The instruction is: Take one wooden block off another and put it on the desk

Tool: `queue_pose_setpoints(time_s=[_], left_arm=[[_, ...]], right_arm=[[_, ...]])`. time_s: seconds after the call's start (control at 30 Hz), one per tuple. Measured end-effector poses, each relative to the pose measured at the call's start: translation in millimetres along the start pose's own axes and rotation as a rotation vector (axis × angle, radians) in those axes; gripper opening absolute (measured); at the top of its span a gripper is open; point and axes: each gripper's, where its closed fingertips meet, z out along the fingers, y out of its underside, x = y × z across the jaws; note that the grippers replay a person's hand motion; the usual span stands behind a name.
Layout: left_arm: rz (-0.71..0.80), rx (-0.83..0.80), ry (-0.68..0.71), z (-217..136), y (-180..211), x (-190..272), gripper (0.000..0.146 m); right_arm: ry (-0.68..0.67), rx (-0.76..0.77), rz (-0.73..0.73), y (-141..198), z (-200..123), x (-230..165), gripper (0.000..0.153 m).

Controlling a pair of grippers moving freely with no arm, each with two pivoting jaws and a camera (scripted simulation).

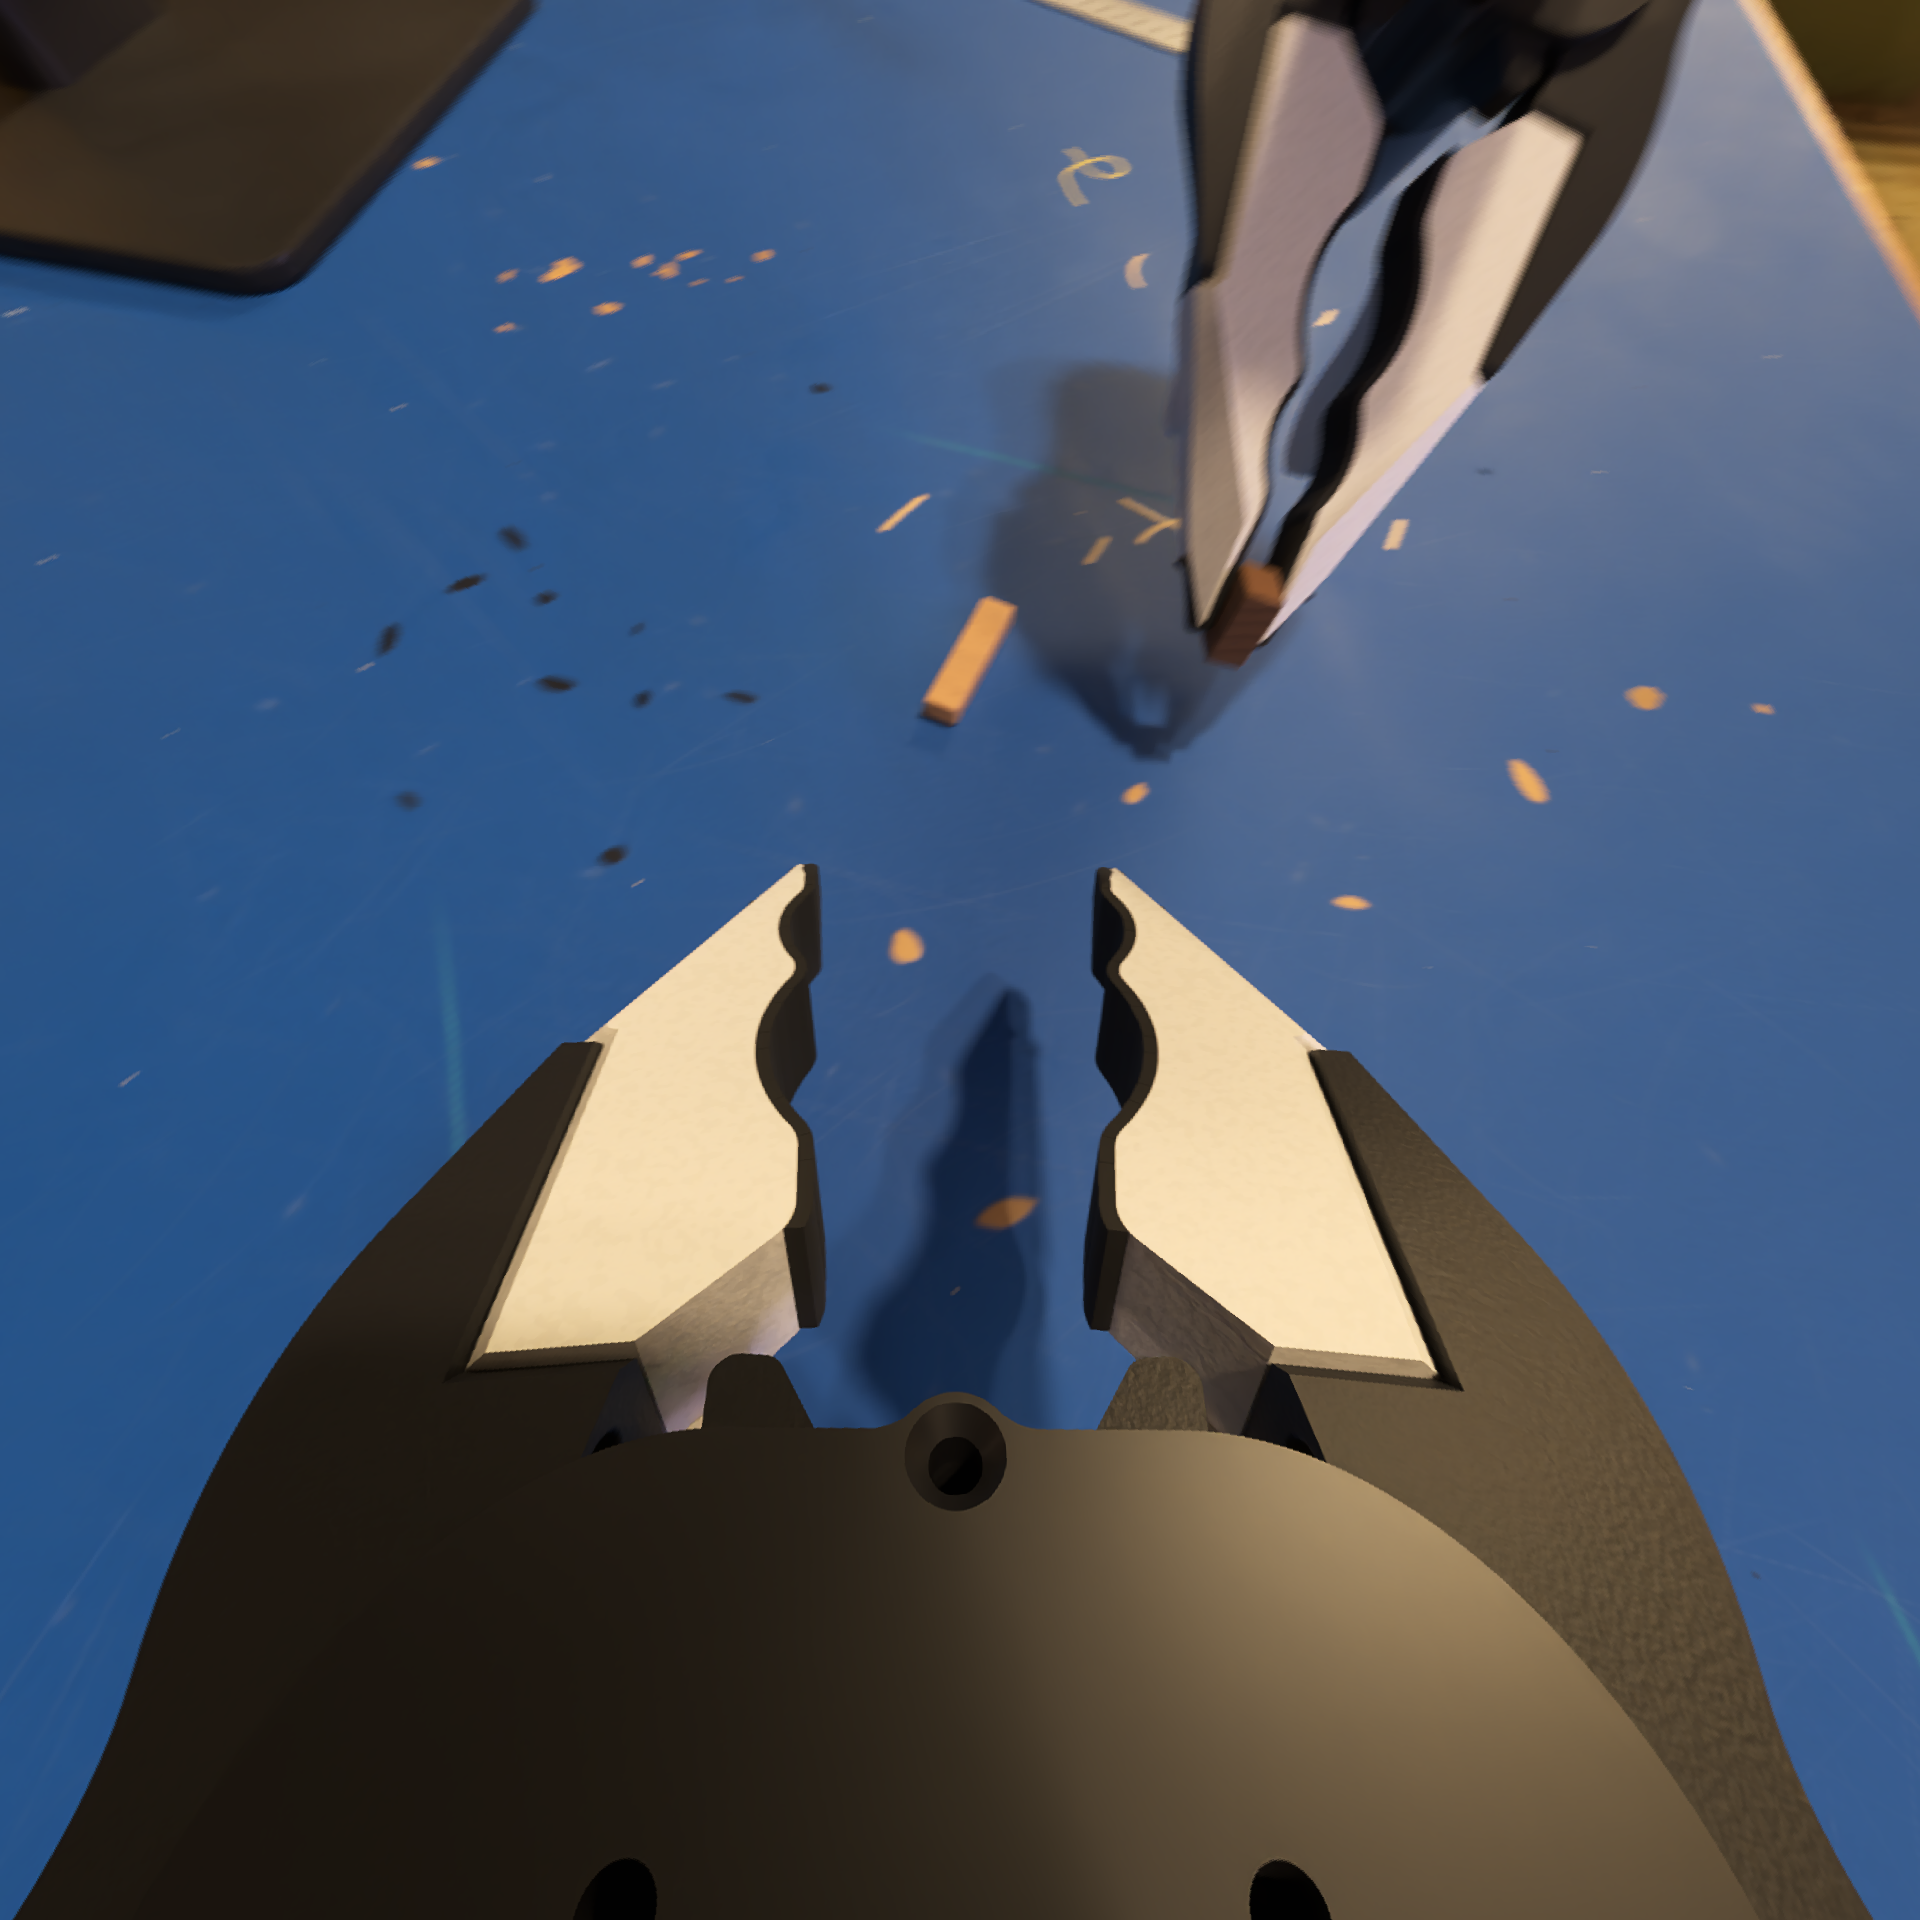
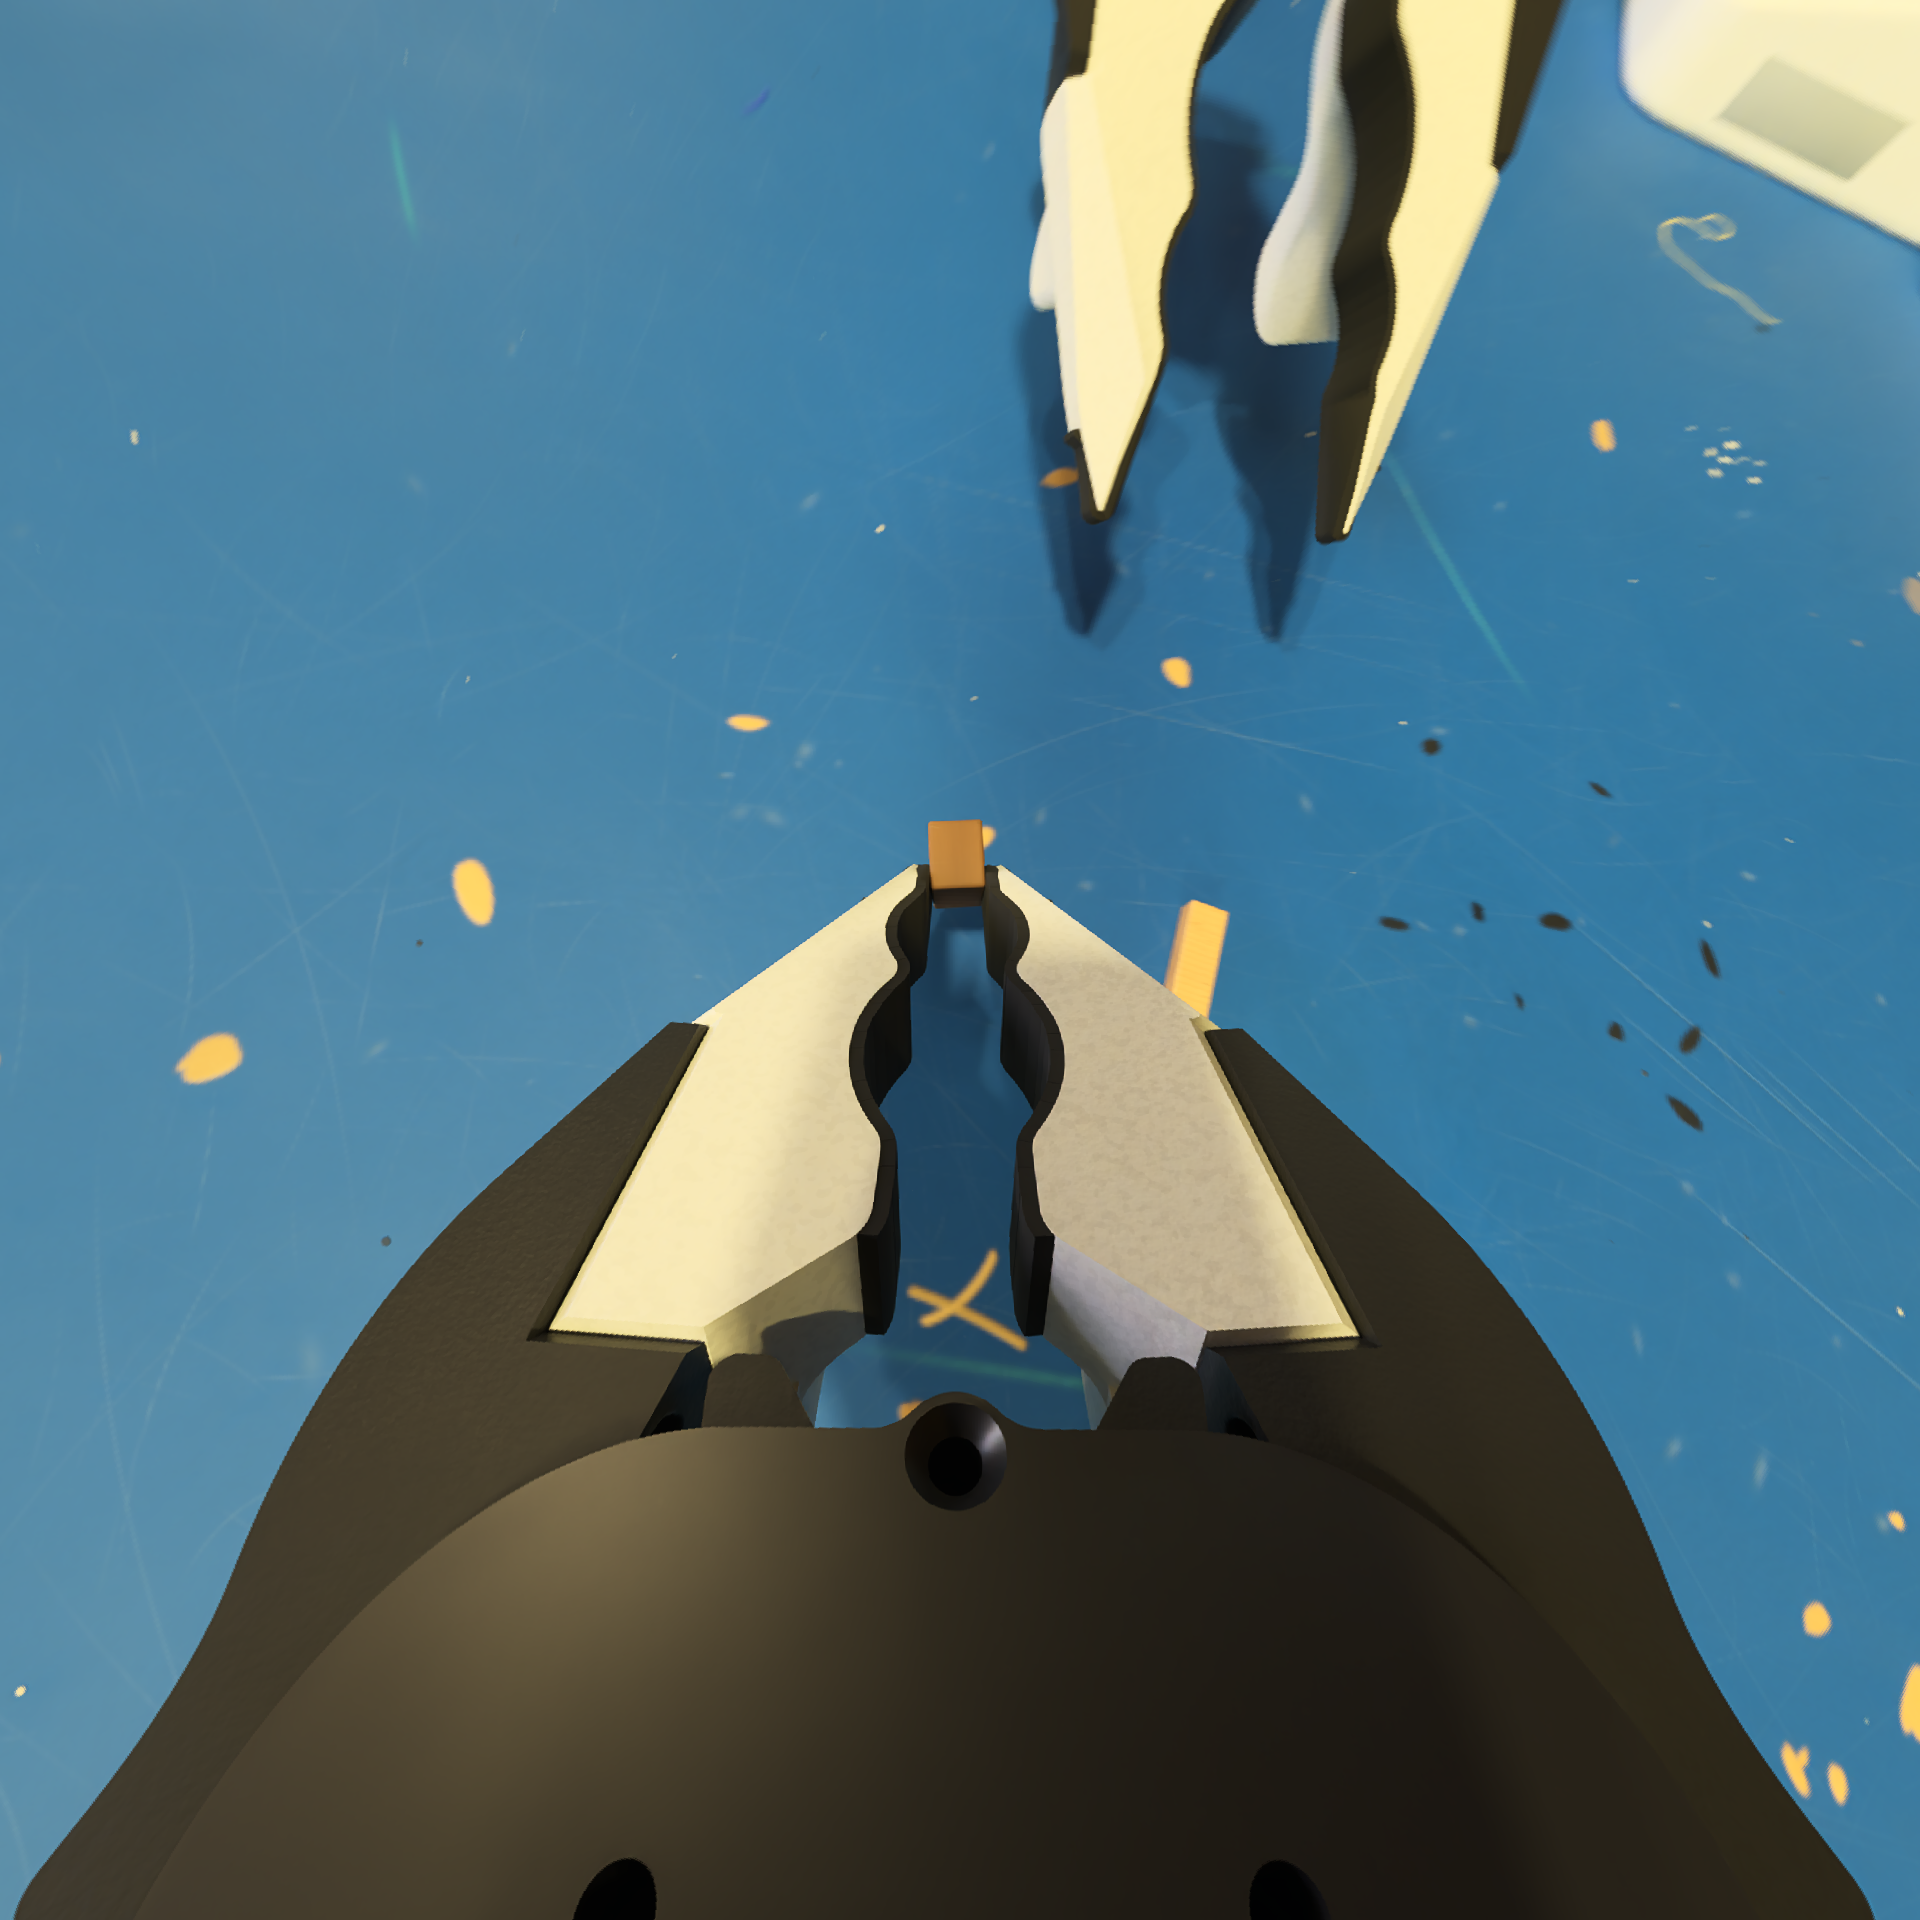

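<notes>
On the blue worktop point(image 1: 727, 499), toward its right edge as my left wrist view frames it, two wooden blocks and both of my hand-held grippers.

Item 1: right hand-held gripper point(image 2: 957, 871). Jaws nearly together, pinching a small block point(image 2: 956, 854) at the very fingertips. The block's end face pokes out past the tips. In the left wrist view the same gripper point(image 1: 1242, 608) points steeply down and the held block point(image 1: 1244, 613) sits low over the worktop; whether it touches the surface I cannot tell. Its shadow falls just below it.

Item 2: second block point(image 1: 968, 659), a flat pale strip lying loose on the worktop, near the held one but apart from it. In the right wrist view it point(image 2: 1197, 956) shows only partly, just beyond my right finger.

Item 3: left hand-held gripper point(image 1: 956, 883). Jaws wide apart, nothing between them, bare worktop showing in the gap. It hovers well apart from both blocks. In the right wrist view it point(image 2: 1216, 520) hangs tips-down above the surface.

Item 4: dark flat pad point(image 1: 239, 135), far left corner in the left wrist view.

Item 5: pale boxy object point(image 2: 1787, 114), top right corner of the right wrist view, partly cut off.

Item 6: orange and dark flecks point(image 1: 561, 272) scattered over the worktop.
</notes>
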Motion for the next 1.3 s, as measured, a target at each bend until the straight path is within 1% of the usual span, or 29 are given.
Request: queue_pose_setpoints(time_s=[0.1,0.2,0.3,0.4,0.43,0.5,0.57,0.7,0.77,0.87,1.0,1.03,1.13,1.2,1.3], left_arm=[[0.039,0.003,0.108,12.2,-1.7,24.6,0.039],[0.07,-0.045,0.168,26.1,4.5,41.8,0.035],[0.073,-0.074,0.209,36.2,9.6,52.6,0.033],[0.078,-0.097,0.218,41.2,13.7,56.3,0.032],[0.078,-0.102,0.215,41.8,14.6,56.0,0.031],[0.077,-0.103,0.2,41.8,14.7,53.8,0.03],[0.073,-0.101,0.176,41.8,13.9,50.3,0.029],[0.078,-0.109,0.144,44.5,12.5,49.6,0.024],[0.077,-0.114,0.152,48.2,11.3,54.4,0.023],[0.095,-0.127,0.169,55.2,9.9,64.4,0.024],[0.132,-0.145,0.132,62.0,8.4,67.3,0.024],[0.147,-0.151,0.112,63.1,8.6,66.0,0.021],[0.217,-0.16,0.081,61.5,10.1,62.7,0.008],[0.236,-0.172,0.066,55.7,13.4,56.1,0.007],[0.211,-0.172,0.024,41.5,17.8,37.7,0.008]], right_arm=[[-0.021,-0.076,-0.047,7.4,9.9,-10.2,0.009],[0.002,-0.153,-0.075,15.7,16.7,-11.3,0.009],[0.013,-0.159,-0.091,14.8,19.2,-12.7,0.01],[0.015,-0.147,-0.07,15.3,17.0,-10.5,0.034],[0.011,-0.132,-0.051,14.7,14.6,-8.9,0.038],[0.002,-0.086,-0.007,12.6,7.2,-4.8,0.039],[0.013,-0.06,0.036,14.9,-1.8,3.4,0.039],[0.069,-0.088,0.102,31.7,-12.8,21.4,0.037],[0.081,-0.097,0.12,35.5,-12.2,24.8,0.035],[0.063,-0.104,0.119,34.8,-7.4,21.6,0.034],[0.046,-0.109,0.103,32.0,-0.5,16.1,0.033],[0.046,-0.103,0.102,30.4,0.8,15.9,0.031],[0.056,-0.091,0.106,27.9,2.5,17.9,0.025],[0.063,-0.087,0.109,27.9,2.1,19.7,0.02],[0.09,-0.07,0.12,25.6,0.7,25.0,0.014]])
